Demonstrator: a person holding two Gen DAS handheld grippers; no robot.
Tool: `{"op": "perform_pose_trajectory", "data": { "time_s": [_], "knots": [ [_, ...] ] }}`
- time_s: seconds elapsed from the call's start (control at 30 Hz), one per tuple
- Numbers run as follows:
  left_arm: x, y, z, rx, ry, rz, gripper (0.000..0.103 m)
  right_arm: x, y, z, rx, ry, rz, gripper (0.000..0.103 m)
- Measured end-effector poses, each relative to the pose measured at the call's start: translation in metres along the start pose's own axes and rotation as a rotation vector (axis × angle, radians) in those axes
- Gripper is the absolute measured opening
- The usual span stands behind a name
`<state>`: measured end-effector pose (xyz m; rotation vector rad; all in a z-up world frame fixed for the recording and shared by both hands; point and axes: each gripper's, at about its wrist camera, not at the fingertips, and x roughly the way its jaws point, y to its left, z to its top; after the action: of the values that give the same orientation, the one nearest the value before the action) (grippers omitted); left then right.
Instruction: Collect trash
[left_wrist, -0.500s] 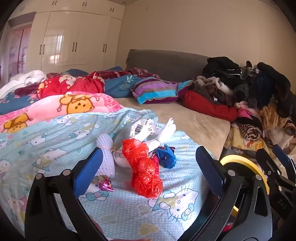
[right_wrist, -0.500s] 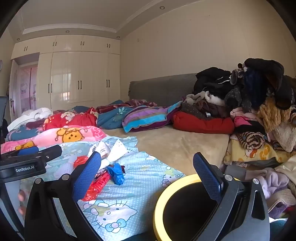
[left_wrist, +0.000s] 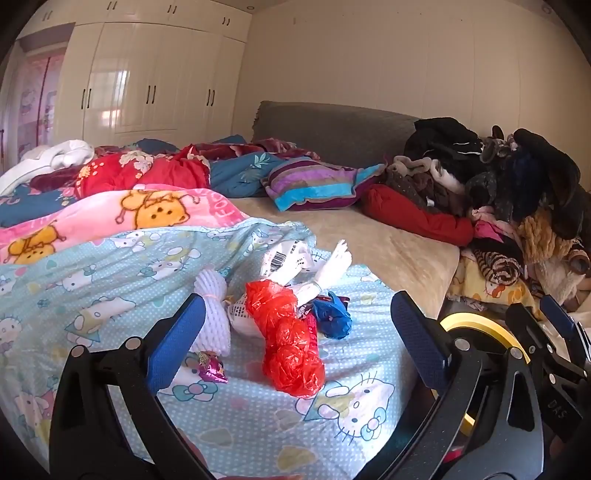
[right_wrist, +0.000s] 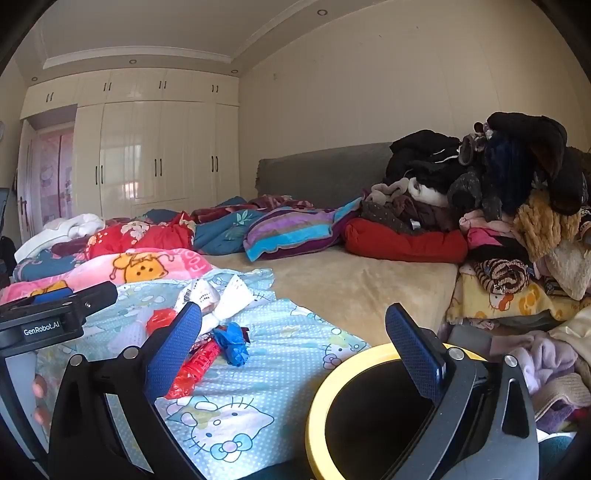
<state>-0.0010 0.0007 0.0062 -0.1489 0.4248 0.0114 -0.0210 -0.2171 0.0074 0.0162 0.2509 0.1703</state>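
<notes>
A: Where's the trash?

B: Heaped on the light-blue cat-print blanket (left_wrist: 258, 424): a crumpled red plastic bag (left_wrist: 288, 339), white foam netting (left_wrist: 212, 314), a blue wrapper (left_wrist: 332, 317), white paper with a barcode (left_wrist: 284, 258). The bag's long axis runs away from the camera, slightly leftward.

A: Which hand is nearer?

B: I judge the left gripper (left_wrist: 295, 332); the bag lies straight ahead between its wide-open, empty jaws. The right gripper (right_wrist: 295, 354), also agape and empty, hangs by the yellow-rimmed bin (right_wrist: 317, 406), trash off to its left.
</notes>
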Motion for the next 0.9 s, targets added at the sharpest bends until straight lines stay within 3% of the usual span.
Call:
{"op": "perform_pose_trajectory", "data": {
  "time_s": [0.9],
  "knots": [
    [-0.0001,0.0009,0.0032,0.0,-0.001,0.004,0.092,0.0051,-0.0009,-0.005,-0.001,0.013,0.002,0.097]
  ]
}}
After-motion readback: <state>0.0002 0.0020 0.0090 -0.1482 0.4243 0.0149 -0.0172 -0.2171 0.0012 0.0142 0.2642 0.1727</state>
